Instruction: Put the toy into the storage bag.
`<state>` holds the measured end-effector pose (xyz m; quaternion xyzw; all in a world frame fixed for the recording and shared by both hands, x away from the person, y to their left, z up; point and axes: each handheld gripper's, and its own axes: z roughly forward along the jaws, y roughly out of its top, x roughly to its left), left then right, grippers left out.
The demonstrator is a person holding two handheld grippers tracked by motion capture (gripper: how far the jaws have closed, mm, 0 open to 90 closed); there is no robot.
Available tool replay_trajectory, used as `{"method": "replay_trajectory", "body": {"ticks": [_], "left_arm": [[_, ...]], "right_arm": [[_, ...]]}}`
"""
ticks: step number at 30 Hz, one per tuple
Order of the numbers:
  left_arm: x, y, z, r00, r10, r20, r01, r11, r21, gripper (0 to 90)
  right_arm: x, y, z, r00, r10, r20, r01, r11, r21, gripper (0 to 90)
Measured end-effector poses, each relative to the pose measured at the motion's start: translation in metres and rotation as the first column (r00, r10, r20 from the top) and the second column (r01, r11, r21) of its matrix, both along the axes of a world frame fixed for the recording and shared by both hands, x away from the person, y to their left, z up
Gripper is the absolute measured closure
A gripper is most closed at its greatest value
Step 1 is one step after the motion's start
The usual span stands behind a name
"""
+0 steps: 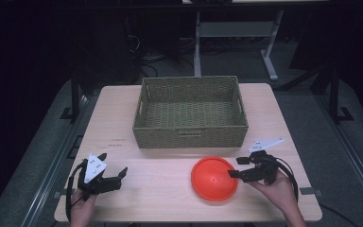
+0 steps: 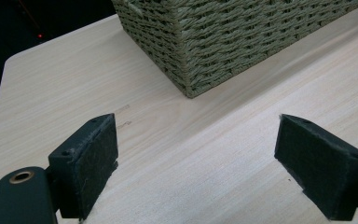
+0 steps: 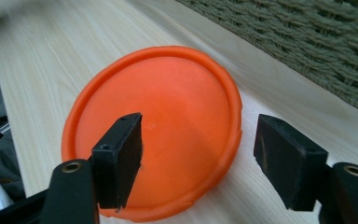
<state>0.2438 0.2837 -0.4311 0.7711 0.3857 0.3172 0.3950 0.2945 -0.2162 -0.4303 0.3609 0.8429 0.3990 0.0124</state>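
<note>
Right claw [image 3: 198,158]: two black jaws with flat, felt-like pads, spread apart. One jaw hangs over the disc's inside, the other stands outside its rim above bare wood, so the rim's near edge lies between them; neither pad presses on it.

Disc [image 3: 168,121]: orange plastic, round, shallow, smooth, with a raised rolled rim. Lies flat on the counter [image 1: 160,189], near its front edge, right of middle, just in front of the basket [image 1: 189,135].

Basket: rectangular, woven from olive-green cord, ribbed walls, handle slot in the front wall; stands at the counter's far middle.

Counter: pale wood-grain top, rounded corners.

Left claw [image 2: 196,163]: same black padded jaws, spread wide over bare wood at the front left, well apart from the disc.
</note>
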Motion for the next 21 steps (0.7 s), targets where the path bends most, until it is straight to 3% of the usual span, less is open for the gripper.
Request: {"method": "replay_trajectory", "body": {"ticks": [8, 11, 21], "left_arm": [[0.0, 0.0, 0.0, 1.0, -0.01, 0.001, 0.01, 0.9999, 0.008, 12.8], [0.0, -0.001, 0.0, 0.9999, -0.012, 0.002, 0.012, 0.9999, 0.009, 12.8], [0.0, -0.005, 0.001, 0.9996, -0.028, 0.008, 0.028, 0.9994, 0.021, 12.8]], "right_arm": [[0.007, 0.008, -0.011, 0.9977, -0.036, -0.056, 0.034, 0.9986, -0.041, 36.9], [0.007, 0.011, -0.014, 0.998, -0.039, -0.05, 0.036, 0.9966, -0.074, 40.1], [0.009, 0.008, -0.026, 0.994, -0.053, -0.095, 0.046, 0.996, -0.077, 51.2]]}}
